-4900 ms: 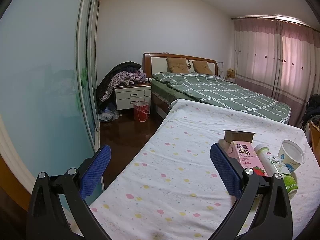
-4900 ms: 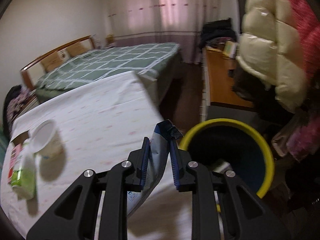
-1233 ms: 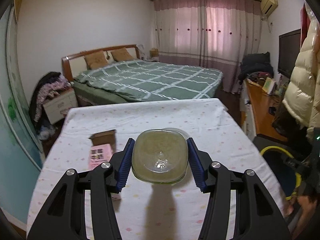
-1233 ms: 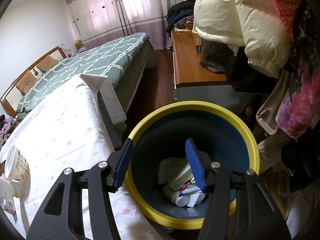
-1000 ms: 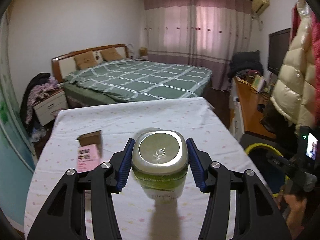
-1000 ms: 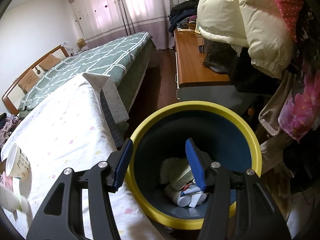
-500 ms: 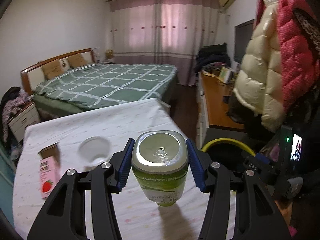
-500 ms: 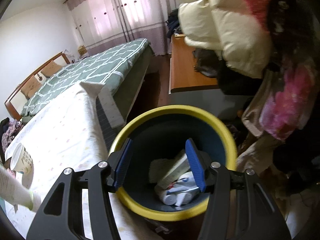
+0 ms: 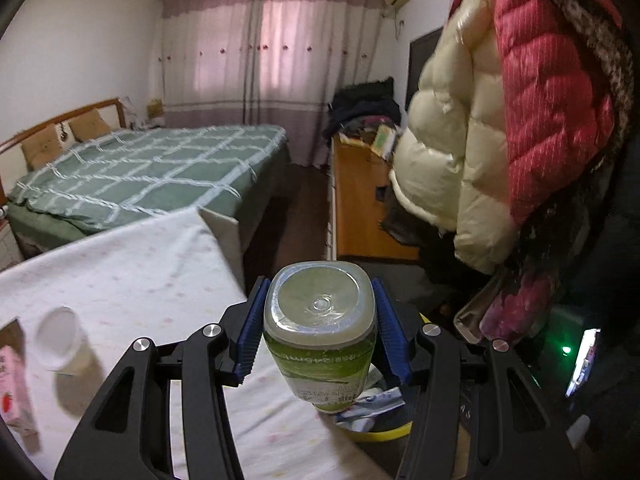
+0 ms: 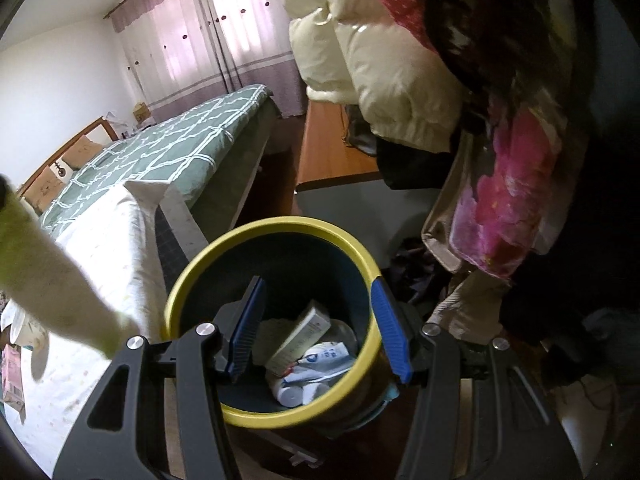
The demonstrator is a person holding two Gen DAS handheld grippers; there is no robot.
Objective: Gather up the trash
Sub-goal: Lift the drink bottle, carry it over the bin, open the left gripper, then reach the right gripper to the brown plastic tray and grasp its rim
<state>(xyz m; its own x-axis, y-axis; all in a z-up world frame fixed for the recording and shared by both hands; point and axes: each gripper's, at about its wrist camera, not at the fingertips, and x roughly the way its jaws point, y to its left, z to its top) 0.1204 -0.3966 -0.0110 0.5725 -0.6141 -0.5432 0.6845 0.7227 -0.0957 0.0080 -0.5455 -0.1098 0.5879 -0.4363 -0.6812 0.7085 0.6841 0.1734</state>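
My left gripper (image 9: 320, 332) is shut on a green-labelled plastic bottle (image 9: 322, 340), held bottom-forward above the table's right end. Below it shows part of the yellow-rimmed bin (image 9: 380, 436) with wrappers inside. In the right wrist view my right gripper (image 10: 320, 328) is open and empty, hovering over the yellow-rimmed dark bin (image 10: 200, 268), which holds a small box, a tube and wrappers (image 10: 308, 352). The bottle shows there as a blurred green shape (image 10: 48, 284) at the left. A white cup (image 9: 60, 338) and a pink milk carton (image 9: 14, 392) stay on the table.
The table with a dotted white cloth (image 9: 132, 264) lies left of the bin. Behind it is a bed with a green quilt (image 9: 140, 168). A wooden desk (image 9: 360, 208) and hanging cream and red coats (image 9: 500, 140) crowd the right side.
My left gripper has swung right with the bottle, from over the table's middle to above the bin. The right gripper stays open over the bin, shifted slightly right.
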